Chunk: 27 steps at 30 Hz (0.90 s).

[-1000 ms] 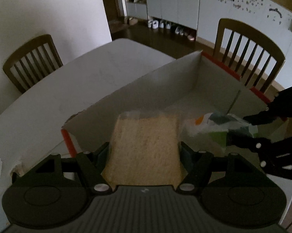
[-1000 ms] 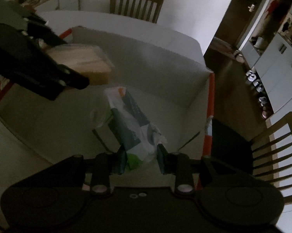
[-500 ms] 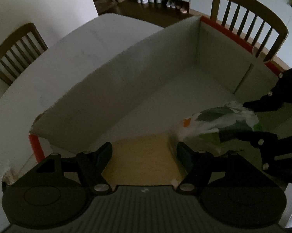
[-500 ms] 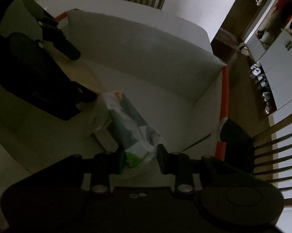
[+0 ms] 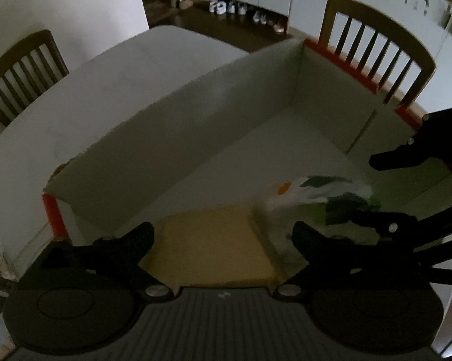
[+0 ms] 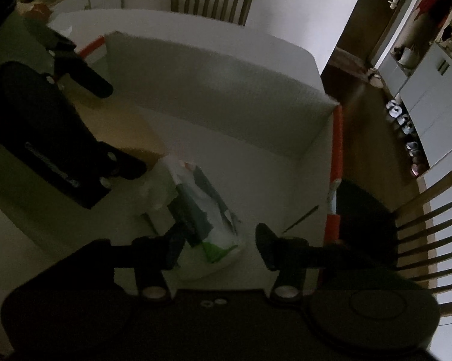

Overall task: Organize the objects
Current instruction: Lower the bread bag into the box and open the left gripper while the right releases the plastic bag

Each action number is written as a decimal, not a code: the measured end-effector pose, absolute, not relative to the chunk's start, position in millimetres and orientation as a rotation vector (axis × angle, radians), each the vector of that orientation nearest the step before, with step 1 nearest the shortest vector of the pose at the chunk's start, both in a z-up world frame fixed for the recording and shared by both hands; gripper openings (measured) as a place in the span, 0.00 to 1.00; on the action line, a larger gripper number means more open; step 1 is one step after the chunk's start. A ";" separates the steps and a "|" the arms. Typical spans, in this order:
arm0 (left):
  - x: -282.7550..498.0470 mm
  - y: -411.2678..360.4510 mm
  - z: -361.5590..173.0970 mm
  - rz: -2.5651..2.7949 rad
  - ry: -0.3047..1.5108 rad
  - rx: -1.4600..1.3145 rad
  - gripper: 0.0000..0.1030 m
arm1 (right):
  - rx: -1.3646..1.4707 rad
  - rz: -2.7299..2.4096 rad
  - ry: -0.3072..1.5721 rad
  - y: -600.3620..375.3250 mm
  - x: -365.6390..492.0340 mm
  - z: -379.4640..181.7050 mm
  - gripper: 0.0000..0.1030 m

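Note:
A large white box with orange edges (image 5: 214, 138) stands on the table. A tan flat packet (image 5: 214, 249) lies on the box floor, between the spread fingers of my open left gripper (image 5: 223, 237). A white and green plastic packet (image 6: 208, 219) lies beside it on the box floor, between the fingers of my open right gripper (image 6: 218, 246). It also shows in the left wrist view (image 5: 319, 198). The tan packet shows in the right wrist view (image 6: 126, 132) under the left gripper.
The white table (image 5: 84, 96) holds the box (image 6: 214, 90). Wooden chairs stand at the far left (image 5: 18, 72) and behind the box (image 5: 376, 51). A third chair (image 6: 430, 225) stands right of the box. Shoes (image 5: 241, 9) line the far floor.
Both grippers lowered their packets into the box and opened. The tan packet and the green packet now lie on the box floor, released.

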<state>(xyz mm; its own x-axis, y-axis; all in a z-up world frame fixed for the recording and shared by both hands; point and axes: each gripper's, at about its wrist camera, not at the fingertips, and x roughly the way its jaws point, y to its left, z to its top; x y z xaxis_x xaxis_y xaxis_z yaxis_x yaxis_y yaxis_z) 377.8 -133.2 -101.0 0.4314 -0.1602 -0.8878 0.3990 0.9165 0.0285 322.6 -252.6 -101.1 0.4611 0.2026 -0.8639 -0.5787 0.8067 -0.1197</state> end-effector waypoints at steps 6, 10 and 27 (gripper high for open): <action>360.1 -126.8 -76.3 -0.367 1.008 0.184 0.97 | -0.391 0.515 0.935 -259.2 302.6 -79.9 0.58; 344.7 -119.8 -60.2 -0.376 0.960 0.150 0.97 | -0.366 0.520 0.908 -262.5 293.5 -67.8 0.58; 261.8 -72.6 -15.3 -0.354 0.789 0.074 0.97 | -0.167 0.528 0.840 -250.5 245.7 -22.5 0.64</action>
